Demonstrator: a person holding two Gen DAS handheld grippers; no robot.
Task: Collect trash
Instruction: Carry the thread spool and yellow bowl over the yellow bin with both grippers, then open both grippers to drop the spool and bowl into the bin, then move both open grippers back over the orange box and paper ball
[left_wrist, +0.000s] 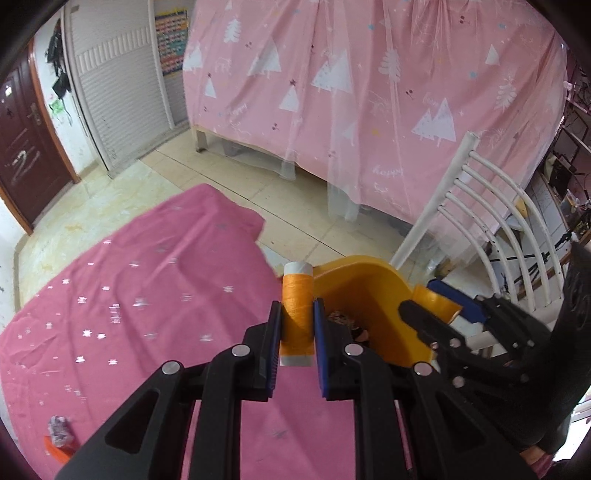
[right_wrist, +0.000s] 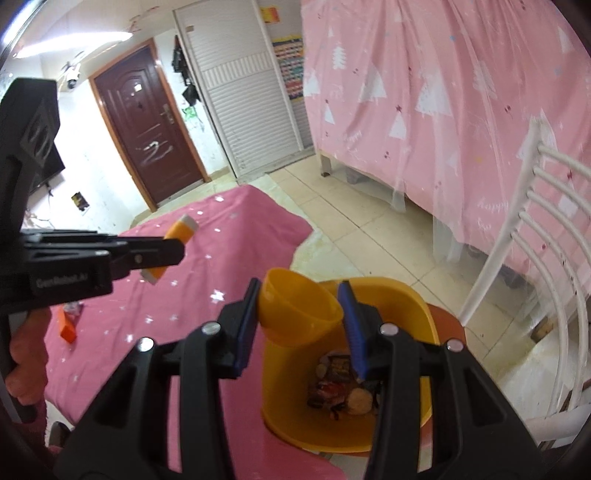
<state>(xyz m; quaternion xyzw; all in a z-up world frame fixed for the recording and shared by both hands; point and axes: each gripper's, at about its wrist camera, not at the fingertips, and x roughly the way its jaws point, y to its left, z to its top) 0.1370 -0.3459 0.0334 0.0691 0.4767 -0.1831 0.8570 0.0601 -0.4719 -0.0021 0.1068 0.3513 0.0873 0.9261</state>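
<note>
Firmly, left gripper (left_wrist: 294, 325) clasps orange thread spool (left_wrist: 296, 306); right gripper (right_wrist: 300, 325) grips dustpan handle (right_wrist: 295, 308).

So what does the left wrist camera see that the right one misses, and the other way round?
Only the left view shows the spool head-on between the left gripper's fingers, upright. Only the right view shows the trash deep inside the bin, and the right gripper shut on the bin's handle. Both show the spool, bin, pink cloth, white chair and orange box.

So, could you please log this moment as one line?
left gripper: shut on orange thread spool | right gripper: shut on yellow dustpan handle | trash inside dustpan
</note>
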